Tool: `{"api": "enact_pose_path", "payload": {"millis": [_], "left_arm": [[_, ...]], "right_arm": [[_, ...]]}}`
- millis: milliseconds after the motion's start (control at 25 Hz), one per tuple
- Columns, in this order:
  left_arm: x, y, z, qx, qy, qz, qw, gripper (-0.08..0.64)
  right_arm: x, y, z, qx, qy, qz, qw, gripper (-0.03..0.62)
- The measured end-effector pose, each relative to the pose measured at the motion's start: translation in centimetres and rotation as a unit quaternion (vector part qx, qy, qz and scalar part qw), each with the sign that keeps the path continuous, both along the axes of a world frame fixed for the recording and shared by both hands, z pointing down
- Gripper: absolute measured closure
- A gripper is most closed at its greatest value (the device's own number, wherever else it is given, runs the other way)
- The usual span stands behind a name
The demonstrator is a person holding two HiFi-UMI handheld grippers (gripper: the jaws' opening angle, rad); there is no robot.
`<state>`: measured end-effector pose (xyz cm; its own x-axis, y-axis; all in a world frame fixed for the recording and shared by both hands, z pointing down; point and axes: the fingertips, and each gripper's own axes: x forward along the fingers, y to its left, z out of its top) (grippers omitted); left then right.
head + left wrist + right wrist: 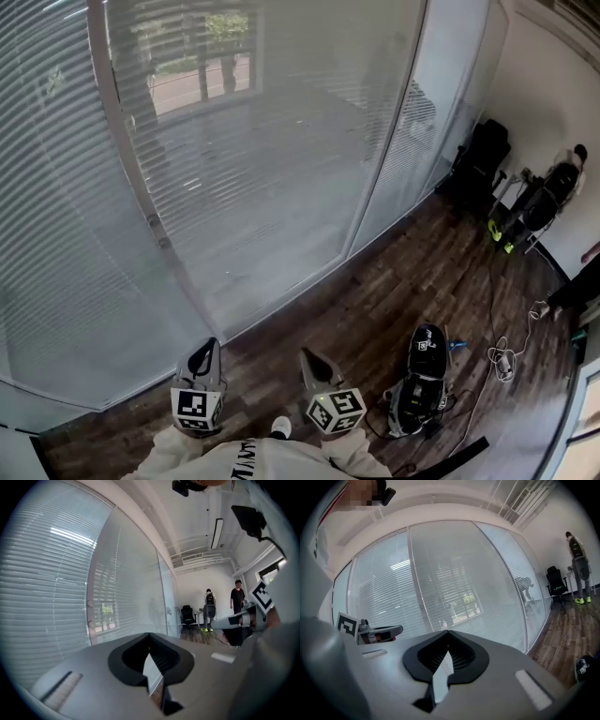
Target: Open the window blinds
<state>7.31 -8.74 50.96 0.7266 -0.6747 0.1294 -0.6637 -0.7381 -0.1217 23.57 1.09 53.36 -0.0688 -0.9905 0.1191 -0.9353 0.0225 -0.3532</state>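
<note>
- Fingertips of the left gripper (208, 349) are pressed together in the head view with nothing between them. The right gripper (309, 358) alongside shows the same closed point.
- Both aim at the window blinds (244, 178), which hang lowered over the glass ahead of the fingers, well apart from them.
- Just behind the left fingers sits a marker cube (195, 411). Off to the right of the right gripper's fingers, a black bag (427, 375) lies on the wooden floor (375, 300).
- Over to the left gripper view: the jaws meet at the tip and are empty. The window blinds spread to the left of and beyond the fingers, slats level, with a patch of greenery showing through.
- To the right of those fingers the right gripper pokes in. Far beyond it stand a person with a backpack (209, 605) and a person in dark clothes (237, 595), near a black chair (188, 616).
- Right gripper view now: the jaws are closed tip to tip and hold nothing. The window blinds fill the curved glass straight ahead of and above the fingers, with no contact.
- The left gripper shows to the left of these fingers, and the black chair sits far off to their right.
</note>
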Motion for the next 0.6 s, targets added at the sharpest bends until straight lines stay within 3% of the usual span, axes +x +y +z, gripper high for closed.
{"api": "enact_pose_path", "payload": {"millis": [240, 600], "left_arm": [[-0.4, -0.4, 1.9, -0.001, 0.001, -0.034, 0.9994, 0.56], [-5.0, -1.5, 2.0, -0.006, -0.007, -0.111, 0.9937, 0.56]], "right_arm": [[0.6, -1.7, 2.3, -0.003, 0.0, -0.033, 0.999, 0.591], [-3.0, -5.4, 2.5, -0.008, -0.006, -0.11, 0.994, 0.591]]}}
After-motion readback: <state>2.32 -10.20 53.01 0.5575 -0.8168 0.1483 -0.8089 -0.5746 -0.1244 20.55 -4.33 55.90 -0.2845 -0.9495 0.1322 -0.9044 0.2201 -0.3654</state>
